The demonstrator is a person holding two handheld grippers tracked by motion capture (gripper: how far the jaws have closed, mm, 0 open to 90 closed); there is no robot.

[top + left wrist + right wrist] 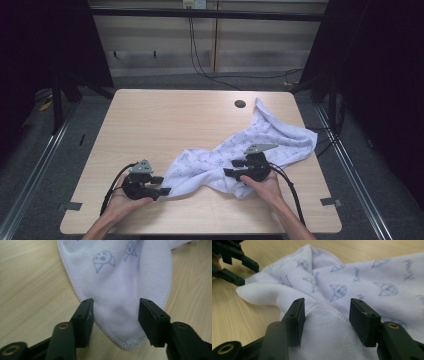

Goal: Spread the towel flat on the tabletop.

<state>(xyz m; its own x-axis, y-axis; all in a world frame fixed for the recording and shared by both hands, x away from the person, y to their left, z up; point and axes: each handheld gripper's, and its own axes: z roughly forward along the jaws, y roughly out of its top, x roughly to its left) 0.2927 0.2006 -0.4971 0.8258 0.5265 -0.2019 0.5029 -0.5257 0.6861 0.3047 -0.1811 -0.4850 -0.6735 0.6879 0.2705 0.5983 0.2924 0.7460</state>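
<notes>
A white towel (240, 145) printed with pale blue drawings lies crumpled across the right half of the wooden table (165, 120). My left gripper (161, 185) sits at the towel's near-left corner, open, with that corner (125, 332) lying between its jaws. My right gripper (233, 168) rests on the towel's near edge, also open, its jaws standing either side of a folded hem (324, 312). The left gripper (239, 267) appears farther off at the top left of the right gripper view.
A dark round hole (240, 104) sits in the table near its far edge, just left of the towel's far tip. Bare wood spreads over the left and far-left table. Cables (200, 60) run along the floor beyond.
</notes>
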